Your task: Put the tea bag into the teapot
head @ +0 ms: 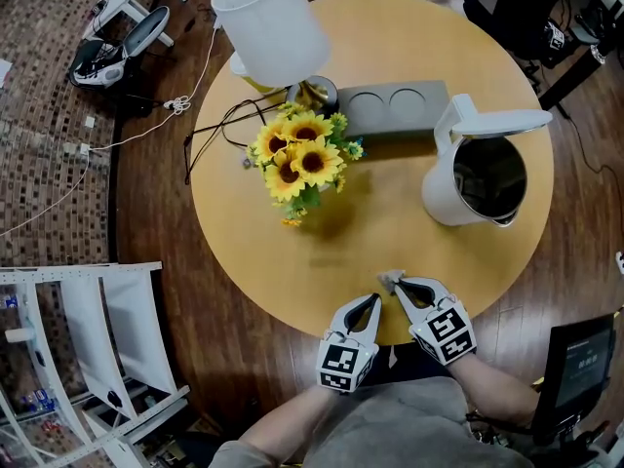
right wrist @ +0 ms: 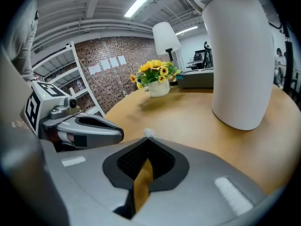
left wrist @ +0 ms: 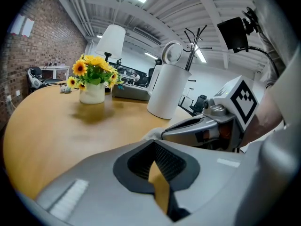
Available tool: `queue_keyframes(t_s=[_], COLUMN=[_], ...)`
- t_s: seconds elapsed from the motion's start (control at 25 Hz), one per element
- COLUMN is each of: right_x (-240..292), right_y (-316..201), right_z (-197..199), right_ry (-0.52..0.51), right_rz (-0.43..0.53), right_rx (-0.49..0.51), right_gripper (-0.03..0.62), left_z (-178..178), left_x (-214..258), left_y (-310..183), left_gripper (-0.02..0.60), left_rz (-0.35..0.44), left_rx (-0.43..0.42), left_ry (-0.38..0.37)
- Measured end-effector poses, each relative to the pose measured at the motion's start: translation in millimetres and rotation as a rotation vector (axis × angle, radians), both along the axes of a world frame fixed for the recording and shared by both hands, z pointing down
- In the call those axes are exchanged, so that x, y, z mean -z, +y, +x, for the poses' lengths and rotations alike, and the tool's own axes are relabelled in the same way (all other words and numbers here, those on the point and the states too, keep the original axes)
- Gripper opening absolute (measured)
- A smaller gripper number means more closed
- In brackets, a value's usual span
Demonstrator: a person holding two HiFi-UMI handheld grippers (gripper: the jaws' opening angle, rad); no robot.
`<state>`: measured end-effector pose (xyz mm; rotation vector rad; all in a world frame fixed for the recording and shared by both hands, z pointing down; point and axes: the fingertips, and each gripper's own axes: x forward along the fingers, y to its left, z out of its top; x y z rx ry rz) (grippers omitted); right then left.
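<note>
Tea bag (head: 391,279) pinched at tip of right tongs (head: 398,285), well apart from teapot (head: 485,175); left tongs (head: 375,300) clenched empty, farther off.

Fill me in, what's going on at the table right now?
A person works two handheld grippers at the near edge of the round table. The right gripper has its fingers shut on the small white tea bag, low over the tabletop. The left gripper is shut and empty beside it. The white teapot stands farther off, lid open, not yet reached.
</note>
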<state>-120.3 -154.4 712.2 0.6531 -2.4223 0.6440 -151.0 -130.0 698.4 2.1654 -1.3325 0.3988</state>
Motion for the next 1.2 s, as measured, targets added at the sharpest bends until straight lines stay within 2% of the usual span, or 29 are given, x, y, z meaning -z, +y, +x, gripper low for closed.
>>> queue_keyframes(t_s=[0.24,0.6,0.84,1.0,1.2], right_x=[46.2,138.3,184.6,203.7,213.1], right_y=[-7.6,-25.7,-20.0,-17.1,-8.3], right_z=[6.1,18.6,24.1,26.9,26.8], right_ry=[-0.052,-0.134,-0.178,-0.186,-0.174], right_rz=[0.072,0.264,0.364,0.411,0.435], right_rx=[-0.028,-0.074,-0.090,-0.104,-0.122], right_gripper=[0.008,0.008,0.008,0.008,0.008], left_z=[8.7,13.7,18.9,22.4,23.3], left_x=[33.2,115.7,171.9,191.1,198.9], left_y=[-9.8,-37.0,-37.1,-34.9,-28.1], left_gripper=[0.002,0.002,0.002,0.002,0.002], left_rz=[0.074,0.281,0.401,0.449,0.470], left_rx=[-0.017,-0.014,-0.012,-0.031,-0.066], left_ry=[-0.002,0.005,0.019,0.022,0.030])
